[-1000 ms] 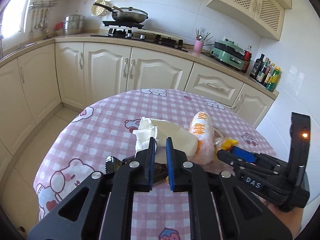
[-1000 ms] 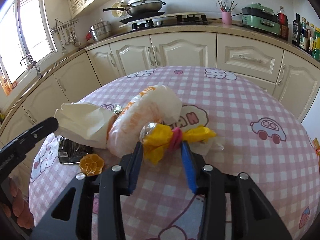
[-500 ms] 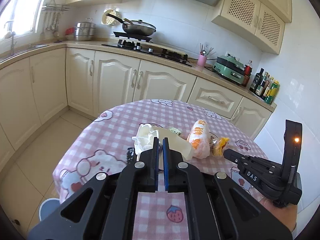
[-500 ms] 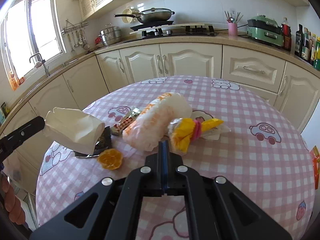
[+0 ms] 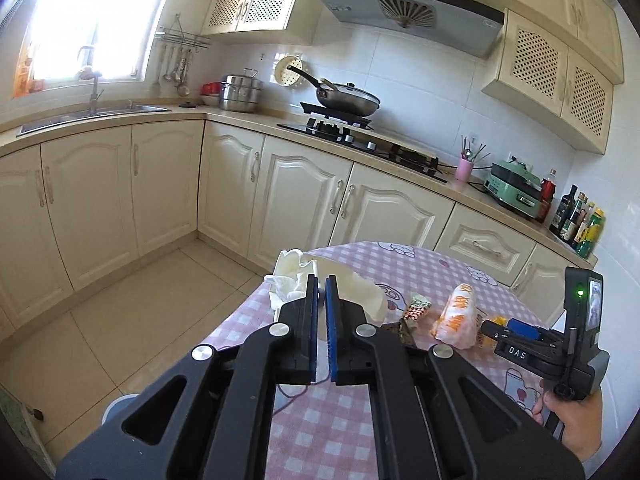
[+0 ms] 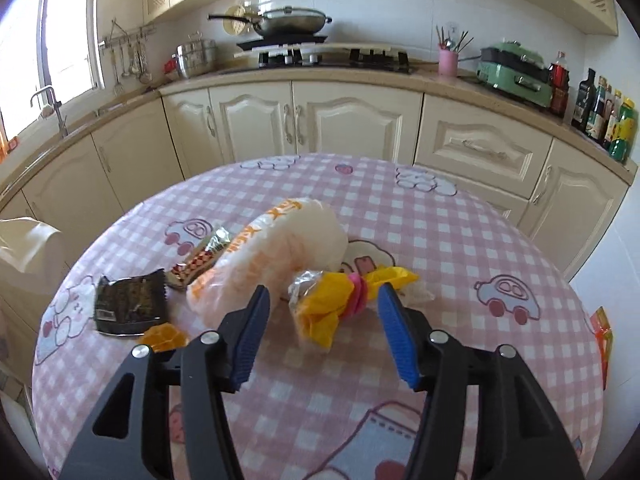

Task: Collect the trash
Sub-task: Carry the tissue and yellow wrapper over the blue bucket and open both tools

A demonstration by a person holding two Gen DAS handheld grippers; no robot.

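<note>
My left gripper [image 5: 322, 286] is shut on a cream plastic bag [image 5: 360, 290] and holds it in the air at the table's left edge; the bag also shows in the right wrist view [image 6: 28, 248]. My right gripper [image 6: 324, 300] is open, its jaws on either side of a yellow and pink wrapper [image 6: 344, 300] lying on the pink checked table [image 6: 460, 220]. A white and orange bag [image 6: 276, 252] lies just behind the wrapper, and it also shows in the left wrist view [image 5: 458, 316]. The right gripper shows in the left wrist view [image 5: 500, 326].
A black packet [image 6: 130, 304], a red checked snack wrapper [image 6: 200, 258] and an orange scrap [image 6: 164, 338] lie on the table's left part. Cream kitchen cabinets [image 6: 320, 120] and a counter with a stove stand behind. Tiled floor [image 5: 140, 308] lies left of the table.
My left gripper has lifted the cream bag up and back, off to the table's left edge. My right gripper was shut half a second ago and now stands open around the yellow wrapper.
</note>
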